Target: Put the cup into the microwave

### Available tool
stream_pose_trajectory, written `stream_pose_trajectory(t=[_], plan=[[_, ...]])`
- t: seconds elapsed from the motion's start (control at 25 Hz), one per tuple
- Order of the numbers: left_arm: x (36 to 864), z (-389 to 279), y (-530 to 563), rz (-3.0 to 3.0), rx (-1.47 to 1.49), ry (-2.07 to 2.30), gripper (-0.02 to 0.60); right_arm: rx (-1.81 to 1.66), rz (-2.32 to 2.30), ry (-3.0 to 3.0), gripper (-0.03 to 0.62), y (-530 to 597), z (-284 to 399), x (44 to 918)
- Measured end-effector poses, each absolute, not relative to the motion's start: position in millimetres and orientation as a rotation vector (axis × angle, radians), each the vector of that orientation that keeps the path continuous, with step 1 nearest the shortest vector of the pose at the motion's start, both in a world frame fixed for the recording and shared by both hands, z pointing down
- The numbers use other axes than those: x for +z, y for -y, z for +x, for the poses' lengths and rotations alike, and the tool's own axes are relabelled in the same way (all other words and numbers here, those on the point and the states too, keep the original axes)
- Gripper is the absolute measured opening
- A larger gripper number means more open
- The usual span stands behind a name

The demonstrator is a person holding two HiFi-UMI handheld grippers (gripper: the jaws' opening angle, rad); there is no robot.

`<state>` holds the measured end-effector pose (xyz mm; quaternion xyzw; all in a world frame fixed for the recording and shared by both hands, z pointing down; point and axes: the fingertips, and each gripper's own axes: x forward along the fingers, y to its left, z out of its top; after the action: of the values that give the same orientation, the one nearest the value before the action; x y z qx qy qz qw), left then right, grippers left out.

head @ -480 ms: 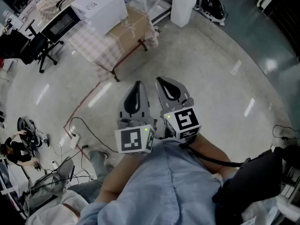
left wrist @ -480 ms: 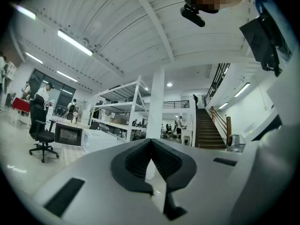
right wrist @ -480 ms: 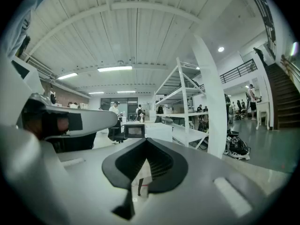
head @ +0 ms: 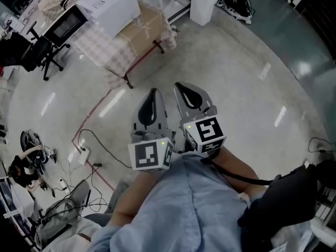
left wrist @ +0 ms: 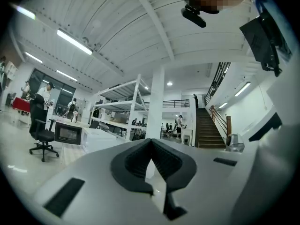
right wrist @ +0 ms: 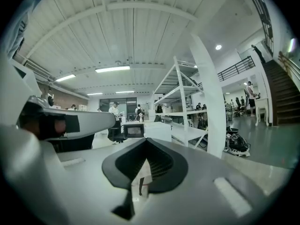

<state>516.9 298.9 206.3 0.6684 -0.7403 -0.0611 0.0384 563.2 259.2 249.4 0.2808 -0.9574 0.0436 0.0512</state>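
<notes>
No cup shows in any view. The black microwave (head: 65, 28) stands on a table with a checked cloth (head: 105, 51) at the far upper left of the head view. It also appears small and distant as the microwave (left wrist: 68, 133) in the left gripper view and the microwave (right wrist: 133, 130) in the right gripper view. My left gripper (head: 153, 94) and right gripper (head: 180, 88) are held side by side over the bare floor, level and far from the table. The left gripper (left wrist: 151, 142) has its jaws closed together, empty. The right gripper (right wrist: 146, 142) is shut too, with nothing in it.
A white box (head: 107, 4) and a cardboard box (head: 144, 28) sit on the table beside the microwave. An office chair (head: 37, 54) stands left of it. Cables (head: 86, 151) trail over the floor at lower left. A white pillar (head: 202, 4), a shelving rack (right wrist: 180, 111) and stairs (left wrist: 206, 130) stand beyond.
The table has slid slightly up and left in the head view. A shoe seen below the left gripper is gone from sight. Both grippers keep their pose, jaws closed.
</notes>
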Motion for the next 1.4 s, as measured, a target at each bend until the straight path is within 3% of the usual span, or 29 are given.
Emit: stream_pose_trajectory(t=[0.72,1.4], plan=[[223.1,545.3,-276.3,1.931,-0.129,2.324,0.008,0.186,0.72,2.986,0.0,-235.0,587.2,254.9],[237.8,456.8,-196.4,1.934,-0.136,2.299,0.008,0.277,0.743,2.867,0.0,-157.8,504.4,293.9]])
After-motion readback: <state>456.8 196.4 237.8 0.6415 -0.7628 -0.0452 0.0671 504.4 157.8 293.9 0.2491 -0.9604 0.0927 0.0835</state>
